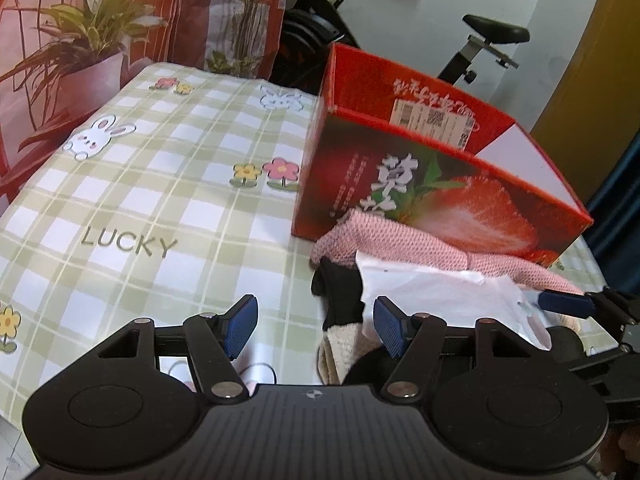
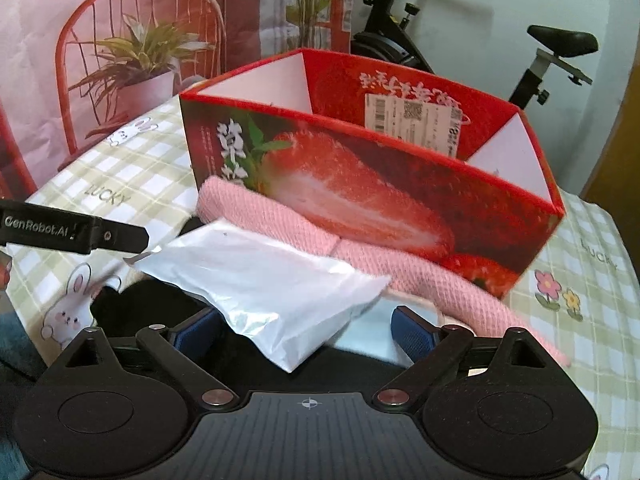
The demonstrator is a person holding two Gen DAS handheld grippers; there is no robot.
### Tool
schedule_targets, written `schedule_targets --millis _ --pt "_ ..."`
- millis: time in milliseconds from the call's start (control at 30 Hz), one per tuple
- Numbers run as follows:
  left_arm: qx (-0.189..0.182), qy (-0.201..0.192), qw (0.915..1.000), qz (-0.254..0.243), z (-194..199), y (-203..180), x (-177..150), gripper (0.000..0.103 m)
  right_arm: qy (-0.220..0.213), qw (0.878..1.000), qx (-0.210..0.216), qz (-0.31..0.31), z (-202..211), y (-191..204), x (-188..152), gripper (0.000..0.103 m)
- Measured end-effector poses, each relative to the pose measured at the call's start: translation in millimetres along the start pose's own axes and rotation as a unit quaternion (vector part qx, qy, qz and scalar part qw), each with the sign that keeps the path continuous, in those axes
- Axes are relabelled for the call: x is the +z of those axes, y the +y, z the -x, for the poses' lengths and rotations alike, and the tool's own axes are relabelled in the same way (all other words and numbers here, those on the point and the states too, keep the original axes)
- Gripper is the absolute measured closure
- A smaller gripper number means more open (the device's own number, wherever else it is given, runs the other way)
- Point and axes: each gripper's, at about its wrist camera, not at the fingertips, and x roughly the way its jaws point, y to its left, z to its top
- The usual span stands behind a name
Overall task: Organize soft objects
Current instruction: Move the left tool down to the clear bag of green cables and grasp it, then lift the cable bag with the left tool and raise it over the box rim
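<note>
A red strawberry-print box (image 1: 420, 184) stands open on the checked tablecloth; it also shows in the right wrist view (image 2: 380, 184). A pink knit cloth (image 1: 400, 244) (image 2: 420, 268) lies against its front. A white plastic packet (image 1: 440, 292) (image 2: 264, 280) rests over the pile, between the blue pads of my right gripper (image 2: 308, 330), whose jaws stand wide apart. Black fabric (image 1: 340, 300) (image 2: 152, 300) and a cream fleece piece (image 1: 344, 348) lie under the packet. My left gripper (image 1: 314, 326) is open and empty, just left of the pile.
The checked tablecloth (image 1: 160, 200) with bunnies and flowers spreads to the left. A printed backdrop with a red chair and plant (image 2: 140, 60) hangs behind. An exercise bike (image 2: 440, 20) stands behind the box. The left gripper's body (image 2: 60, 230) reaches in from the left.
</note>
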Motion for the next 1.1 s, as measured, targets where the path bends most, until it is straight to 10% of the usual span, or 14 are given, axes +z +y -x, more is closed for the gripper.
schedule_targets --millis 1100 --pt "-0.07 -0.059 0.9958 0.004 4.9 18.0 25.0 0.053 -0.075 0.991 0.048 -0.095 8.0 -33.6 30.5 0.049"
